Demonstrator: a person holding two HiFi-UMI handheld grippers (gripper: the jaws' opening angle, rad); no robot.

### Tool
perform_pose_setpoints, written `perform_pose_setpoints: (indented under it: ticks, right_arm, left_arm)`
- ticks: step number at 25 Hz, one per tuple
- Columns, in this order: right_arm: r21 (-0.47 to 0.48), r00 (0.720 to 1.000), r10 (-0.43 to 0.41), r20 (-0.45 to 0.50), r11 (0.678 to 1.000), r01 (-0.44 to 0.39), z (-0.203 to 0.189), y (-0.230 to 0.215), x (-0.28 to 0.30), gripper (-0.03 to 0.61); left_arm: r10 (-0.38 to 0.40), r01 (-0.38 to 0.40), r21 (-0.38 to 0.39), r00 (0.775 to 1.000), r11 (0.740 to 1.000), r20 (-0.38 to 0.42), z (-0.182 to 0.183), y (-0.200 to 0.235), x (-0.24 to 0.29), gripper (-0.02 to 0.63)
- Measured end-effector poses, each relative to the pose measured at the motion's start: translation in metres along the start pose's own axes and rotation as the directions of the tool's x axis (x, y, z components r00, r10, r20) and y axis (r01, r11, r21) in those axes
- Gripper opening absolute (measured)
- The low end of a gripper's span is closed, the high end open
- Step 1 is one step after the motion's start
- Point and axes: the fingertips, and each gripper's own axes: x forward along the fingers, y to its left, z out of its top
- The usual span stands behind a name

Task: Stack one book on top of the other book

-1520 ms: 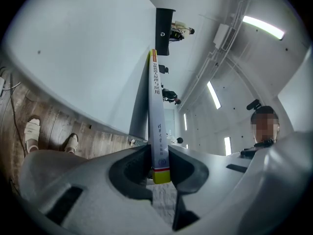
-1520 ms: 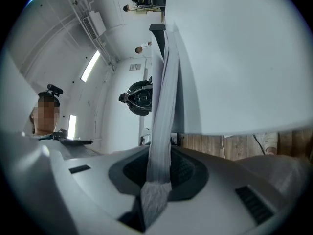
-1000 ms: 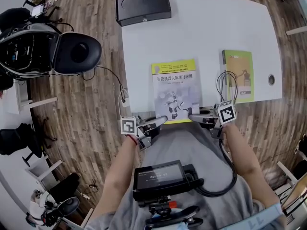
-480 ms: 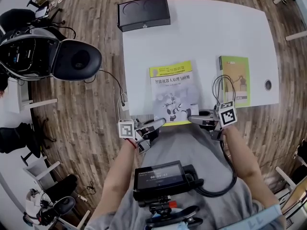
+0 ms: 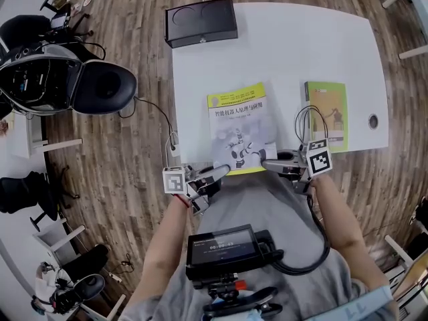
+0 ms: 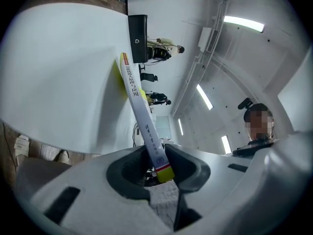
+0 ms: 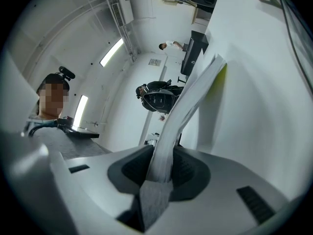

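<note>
A yellow and white book lies in the middle of the white table, its near edge at the table's front. My left gripper is shut on its near left corner; its jaws have just been opening a little, with the book's spine still between them. My right gripper is shut on the near right corner, where the page edges run between the pads. A green book lies flat to the right, apart from the first.
A black box sits at the table's far left corner. A black office chair stands on the wooden floor to the left, with a cable beside the table. A round hole is near the table's right edge.
Both grippers have risen slightly with the yellow and white book's near edge held between them. The green book has not moved.
</note>
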Motion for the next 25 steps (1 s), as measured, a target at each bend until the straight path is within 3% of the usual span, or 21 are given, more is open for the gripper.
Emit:
perform_pose_setpoints:
  ticks: [12, 16, 25]
  right_arm:
    - [-0.089, 0.998, -0.006, 0.055, 0.996, 0.011, 0.010, 0.033, -0.008, 0.083]
    - [-0.113, 0.996, -0.010, 0.086, 0.993, 0.019, 0.021, 0.047, -0.029, 0.083]
    - [-0.147, 0.987, -0.034, 0.157, 0.988, 0.058, 0.025, 0.058, -0.082, 0.083]
  left_arm:
    - [-0.061, 0.064, 0.073, 0.997, 0.995, -0.041, 0.004, -0.035, 0.012, 0.104]
    - [-0.084, 0.089, 0.097, 0.995, 0.991, -0.047, 0.001, -0.008, 0.007, 0.106]
    - [-0.067, 0.085, 0.135, 0.989, 0.987, -0.130, -0.002, -0.057, 0.084, 0.107]
